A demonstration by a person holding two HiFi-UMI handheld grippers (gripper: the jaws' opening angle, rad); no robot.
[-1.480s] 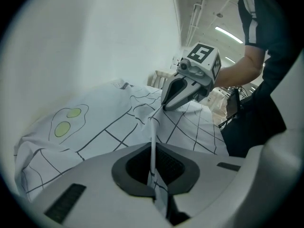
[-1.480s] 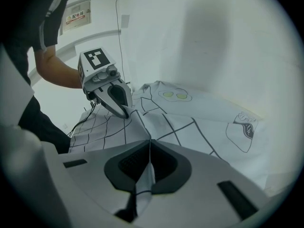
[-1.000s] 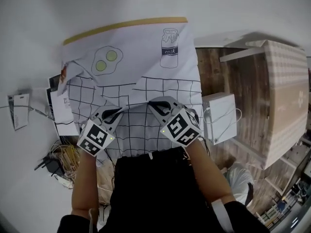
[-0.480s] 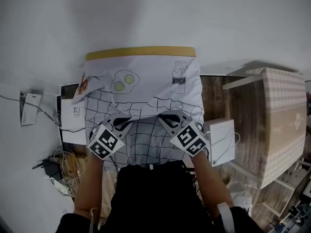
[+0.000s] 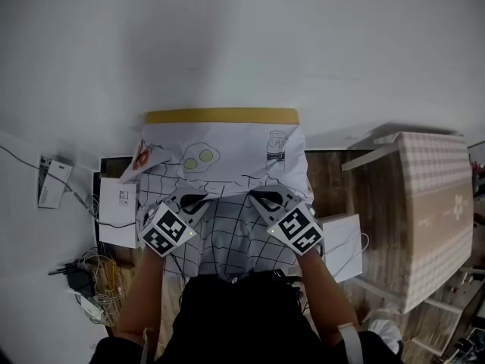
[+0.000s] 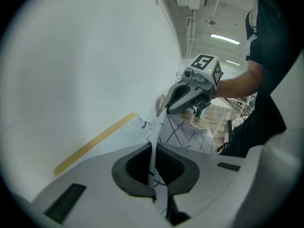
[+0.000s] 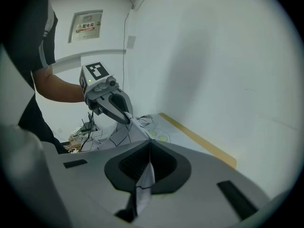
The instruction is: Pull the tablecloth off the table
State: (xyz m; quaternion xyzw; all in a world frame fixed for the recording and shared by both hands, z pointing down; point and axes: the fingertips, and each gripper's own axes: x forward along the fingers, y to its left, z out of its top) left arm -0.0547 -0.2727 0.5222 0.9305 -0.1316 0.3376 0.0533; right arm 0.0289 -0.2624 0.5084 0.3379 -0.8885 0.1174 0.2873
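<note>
cloth's near edge hoisted

over the last second both grippers had risen, lifting the tablecloth [image 5: 227, 149] at its near edge, so the pull looked well begun. the left gripper [image 5: 194, 200] and right gripper [image 5: 260, 199] each stayed clamped on a fold; the rest draped ahead, over the table [image 5: 221, 116].

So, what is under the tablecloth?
Only the yellow far edge of the table shows beyond the tablecloth. The rest of the table top is covered, so anything lying on it cannot be seen.
</note>
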